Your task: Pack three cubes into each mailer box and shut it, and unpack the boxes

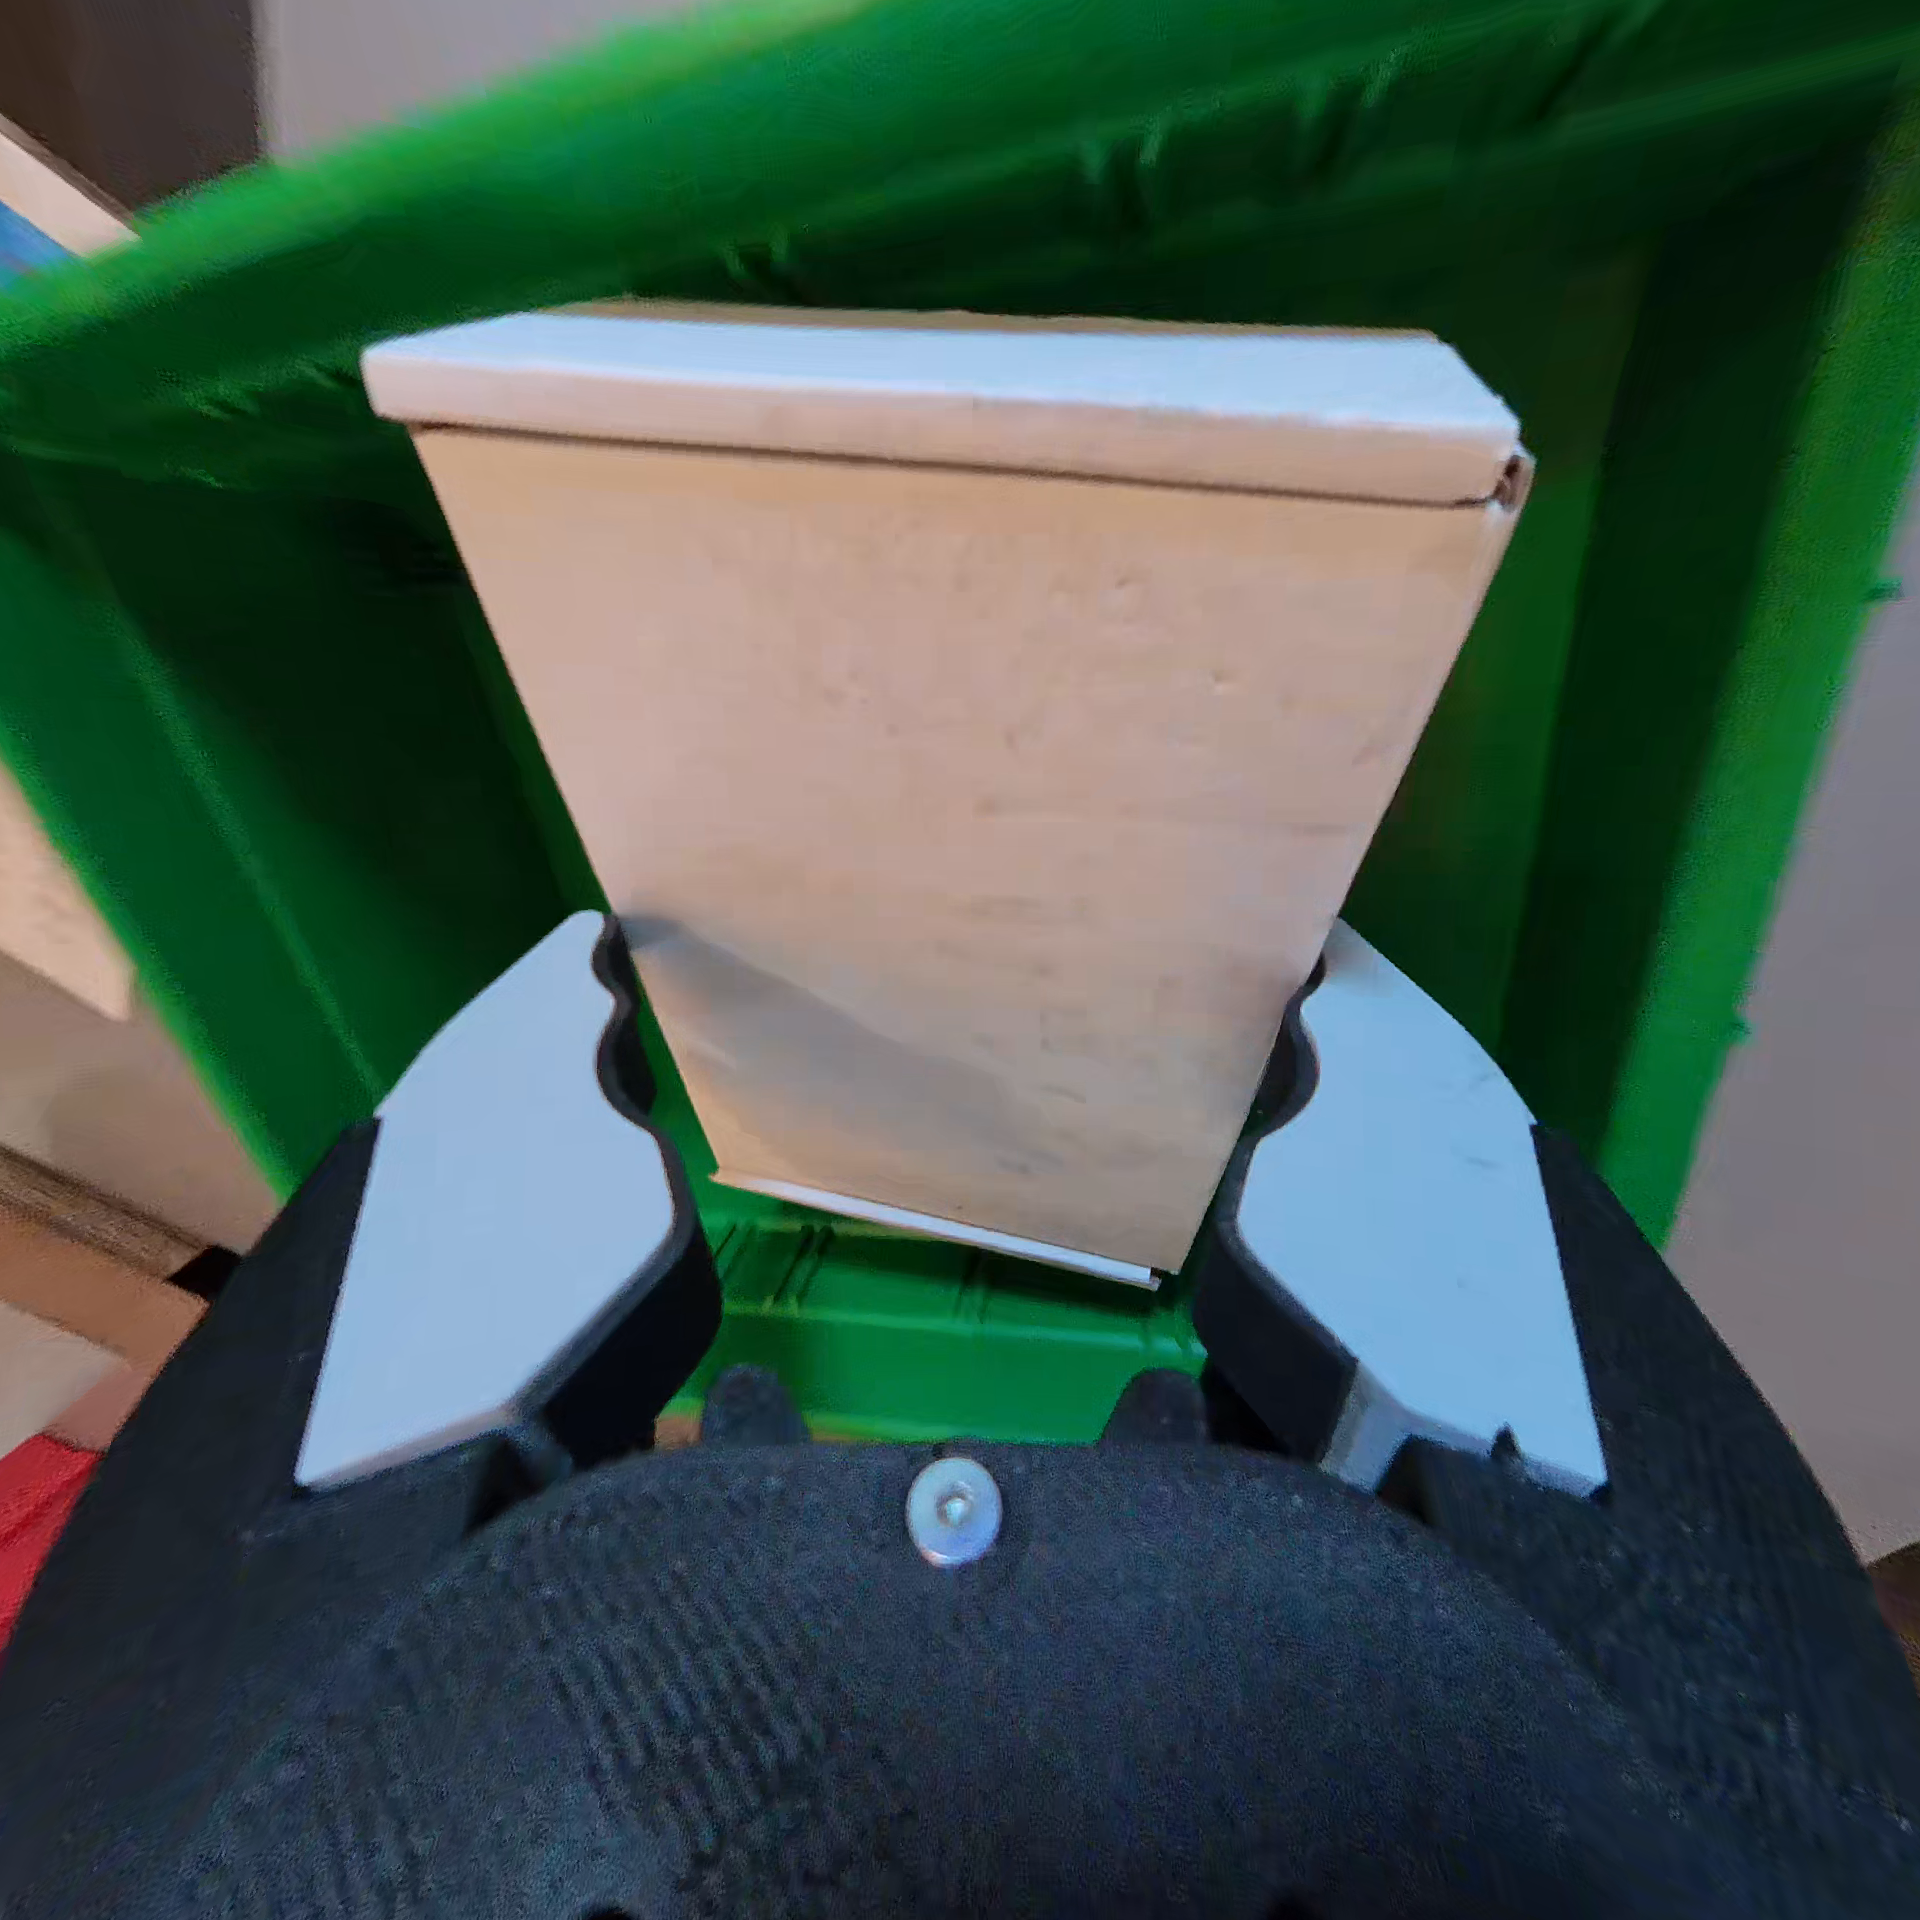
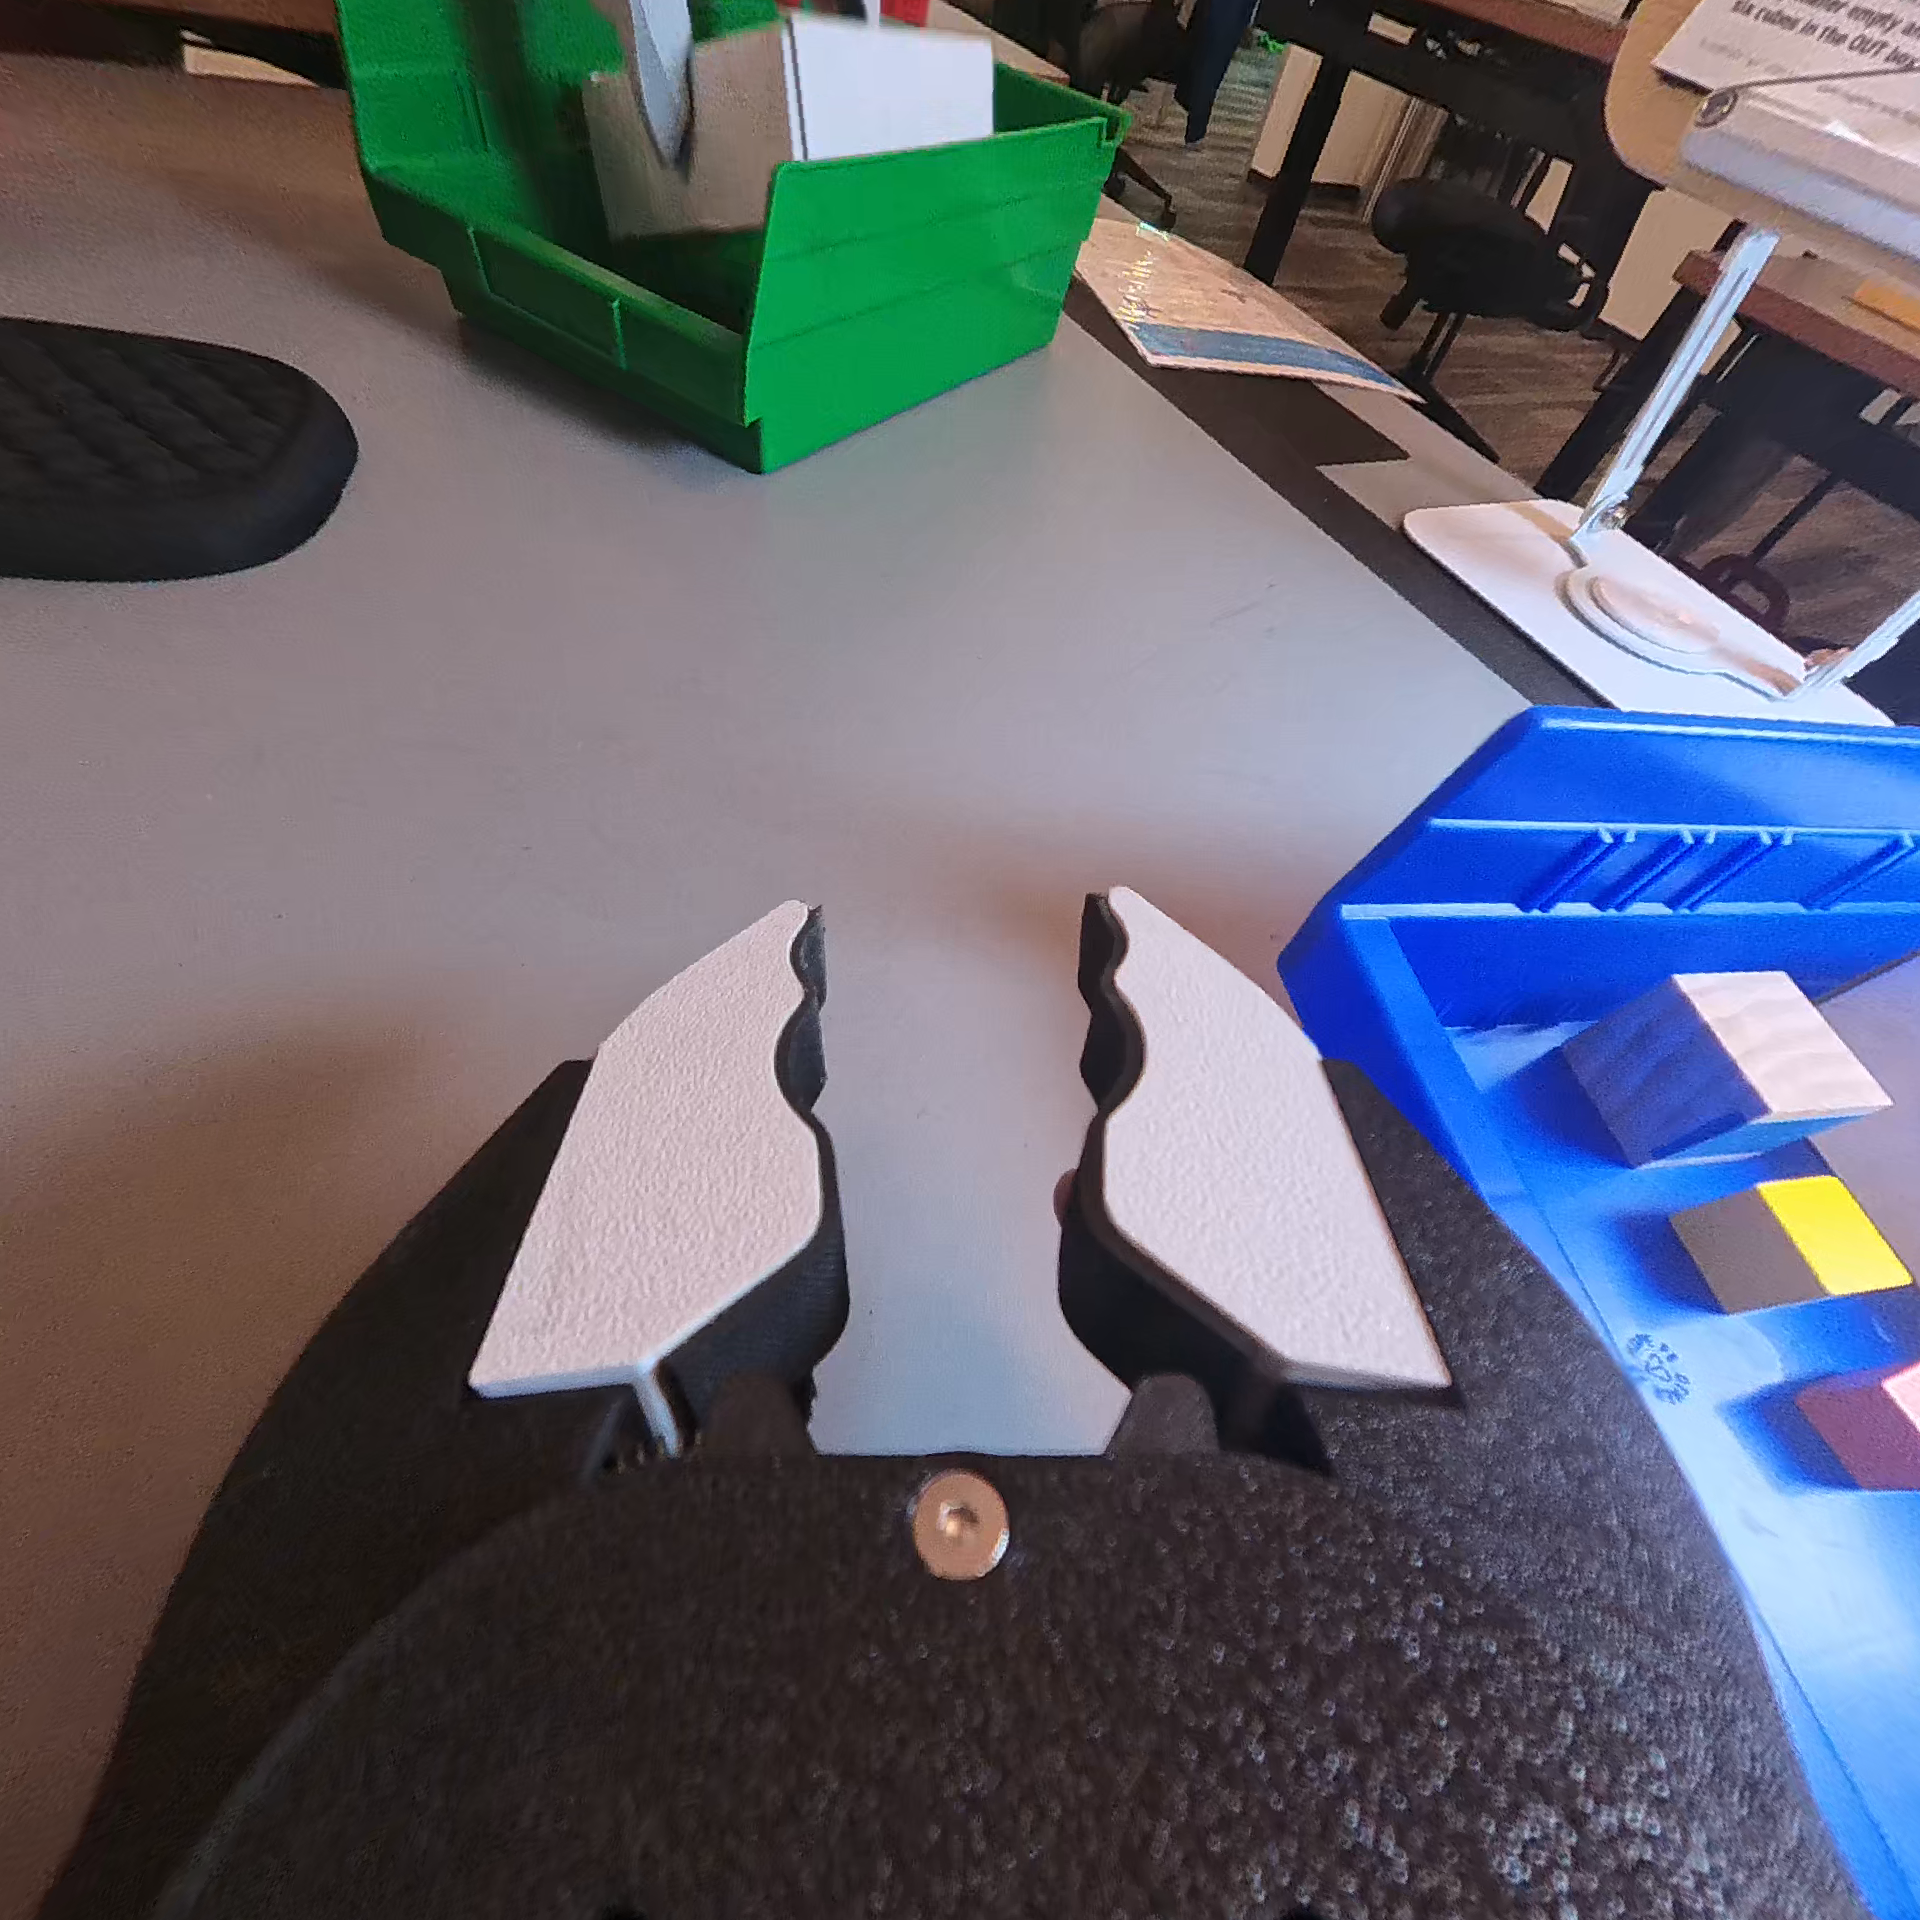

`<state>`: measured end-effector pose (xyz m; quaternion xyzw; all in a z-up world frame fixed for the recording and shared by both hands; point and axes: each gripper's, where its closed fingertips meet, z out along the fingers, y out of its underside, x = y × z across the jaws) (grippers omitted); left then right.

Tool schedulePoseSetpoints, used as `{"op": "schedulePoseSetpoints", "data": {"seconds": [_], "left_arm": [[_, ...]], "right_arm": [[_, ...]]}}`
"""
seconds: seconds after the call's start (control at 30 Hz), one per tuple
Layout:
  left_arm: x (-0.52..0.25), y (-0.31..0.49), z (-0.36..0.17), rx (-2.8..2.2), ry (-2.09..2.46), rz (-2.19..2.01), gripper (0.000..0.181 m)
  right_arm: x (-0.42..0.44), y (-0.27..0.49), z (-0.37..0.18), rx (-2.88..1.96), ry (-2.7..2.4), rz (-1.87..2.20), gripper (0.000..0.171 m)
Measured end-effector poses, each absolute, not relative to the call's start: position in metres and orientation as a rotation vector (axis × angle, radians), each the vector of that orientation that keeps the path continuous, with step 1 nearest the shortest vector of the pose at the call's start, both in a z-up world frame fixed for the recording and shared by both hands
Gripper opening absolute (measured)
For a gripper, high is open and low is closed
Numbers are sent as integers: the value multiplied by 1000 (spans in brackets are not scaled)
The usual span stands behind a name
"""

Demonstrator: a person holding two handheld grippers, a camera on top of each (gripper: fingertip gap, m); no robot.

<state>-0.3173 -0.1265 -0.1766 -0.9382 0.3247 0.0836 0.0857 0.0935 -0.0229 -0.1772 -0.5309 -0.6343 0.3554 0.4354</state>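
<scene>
Grey tabletop [image 2: 727,644], green bin [image 2: 914,301], blue bin [image 2: 1455,935]; perhaps office chairs [image 2: 1475,249] behind.

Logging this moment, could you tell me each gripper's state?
Left gripper: closed on the mailer box.
Right gripper: open, holding nothing.
</scene>
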Motion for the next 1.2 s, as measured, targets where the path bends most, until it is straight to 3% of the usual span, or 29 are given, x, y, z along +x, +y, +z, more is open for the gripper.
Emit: {"op": "schedulePoseSetpoints", "data": {"seconds": [0.23,0.43,0.6,0.77,0.8,0.87,0.9,1.07,1.2], "left_arm": [[-270,-129,-94,-2561,958,211,115],[-201,-130,-60,-2362,1074,107,115],[-102,-142,-73,-2227,1323,-169,115],[-10,-155,-120,-2158,1542,-560,112],[4,-150,-122,-2119,1531,-639,54],[29,-135,-121,-2095,1416,-830,39],[32,-136,-131,-2139,1468,-865,61],[39,-122,-154,-2163,1574,-749,58],[31,-110,-149,-2126,1515,-627,69]], "right_arm": [[87,-31,-176,-1264,-1591,857,48],[84,-37,-150,-1115,-1525,776,55],[74,-57,-117,-853,-1507,620,68],[66,-96,-93,-591,-1570,499,82],[65,-100,-96,-568,-1603,465,85],[62,-106,-107,-524,-1664,380,87],[61,-109,-118,-517,-1707,362,83],[65,-103,-150,-551,-1814,338,70],[69,-92,-155,-578,-1816,330,66]]}}
